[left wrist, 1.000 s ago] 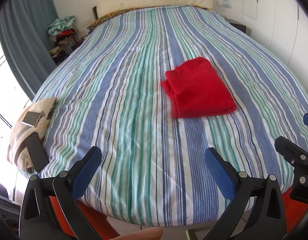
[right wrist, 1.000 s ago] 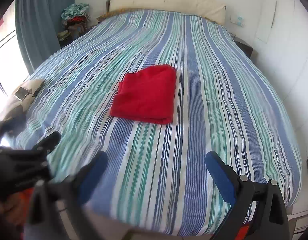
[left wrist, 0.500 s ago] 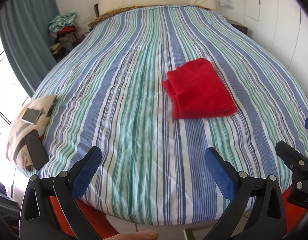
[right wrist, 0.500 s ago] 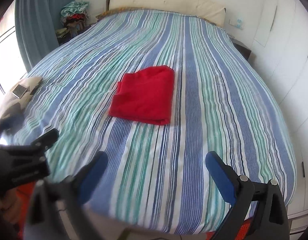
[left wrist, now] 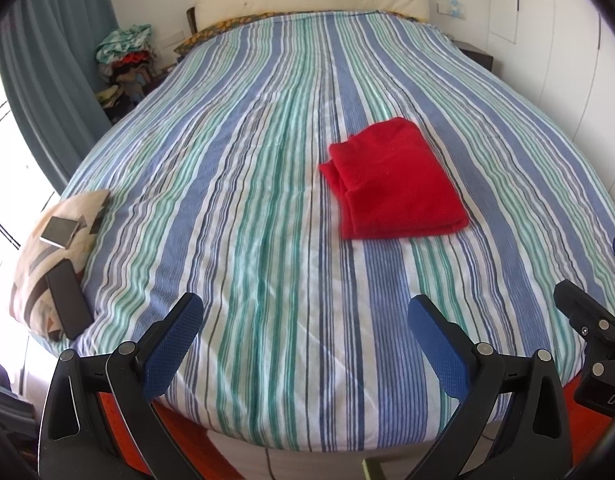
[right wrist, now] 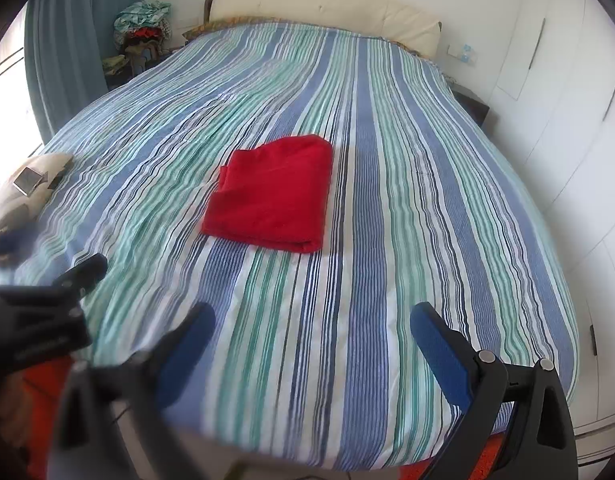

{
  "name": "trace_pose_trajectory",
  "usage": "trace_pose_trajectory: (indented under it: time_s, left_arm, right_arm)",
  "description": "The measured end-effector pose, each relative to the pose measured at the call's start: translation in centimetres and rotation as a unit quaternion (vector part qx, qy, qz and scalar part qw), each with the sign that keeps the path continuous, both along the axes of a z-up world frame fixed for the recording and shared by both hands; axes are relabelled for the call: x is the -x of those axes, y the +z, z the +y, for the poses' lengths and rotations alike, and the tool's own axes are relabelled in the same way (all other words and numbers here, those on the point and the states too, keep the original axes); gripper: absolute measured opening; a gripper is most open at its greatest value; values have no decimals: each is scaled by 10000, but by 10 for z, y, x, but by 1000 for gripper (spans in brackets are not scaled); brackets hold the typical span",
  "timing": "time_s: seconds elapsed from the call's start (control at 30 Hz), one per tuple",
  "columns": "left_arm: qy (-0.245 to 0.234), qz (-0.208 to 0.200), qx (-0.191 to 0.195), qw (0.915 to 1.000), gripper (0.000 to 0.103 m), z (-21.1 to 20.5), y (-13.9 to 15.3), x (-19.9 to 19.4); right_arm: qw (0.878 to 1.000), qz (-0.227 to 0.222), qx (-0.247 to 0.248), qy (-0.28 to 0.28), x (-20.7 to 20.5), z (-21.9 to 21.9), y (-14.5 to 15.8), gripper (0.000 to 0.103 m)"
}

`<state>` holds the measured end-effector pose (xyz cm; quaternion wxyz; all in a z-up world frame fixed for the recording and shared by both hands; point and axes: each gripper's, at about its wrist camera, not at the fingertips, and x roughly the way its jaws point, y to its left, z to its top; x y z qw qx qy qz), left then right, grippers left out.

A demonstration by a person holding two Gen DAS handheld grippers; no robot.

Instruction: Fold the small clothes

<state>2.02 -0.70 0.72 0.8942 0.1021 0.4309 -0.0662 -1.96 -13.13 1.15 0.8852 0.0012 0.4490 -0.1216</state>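
A red garment [left wrist: 395, 184] [right wrist: 273, 194] lies folded into a flat rectangle on the striped bedspread [left wrist: 247, 200] [right wrist: 407, 200], right of the bed's middle. My left gripper [left wrist: 303, 308] hangs open over the foot end of the bed, well short of the garment, with nothing between its blue pads. In the right wrist view my right gripper [right wrist: 311, 318] is open too, empty, near the foot edge and below the garment. Each gripper shows at the side of the other's view.
A patterned cushion [left wrist: 55, 256] with two phone-like devices lies at the bed's left edge. A pile of clothes [left wrist: 125, 58] sits beside the headboard, next to a blue curtain [left wrist: 55, 60]. White wardrobe doors [right wrist: 567, 100] line the right side.
Both grippers have drawn back slightly and risen, so more of the bed's foot edge shows. The red garment has not moved.
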Motion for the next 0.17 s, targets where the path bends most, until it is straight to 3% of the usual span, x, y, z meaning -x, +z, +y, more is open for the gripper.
trace_pose_trajectory:
  time_s: [0.17]
  left_arm:
    - [-25, -87, -86, 9999, 102, -2, 2, 2]
  right_arm:
    - [10000, -1, 23, -10, 0, 0, 0, 97]
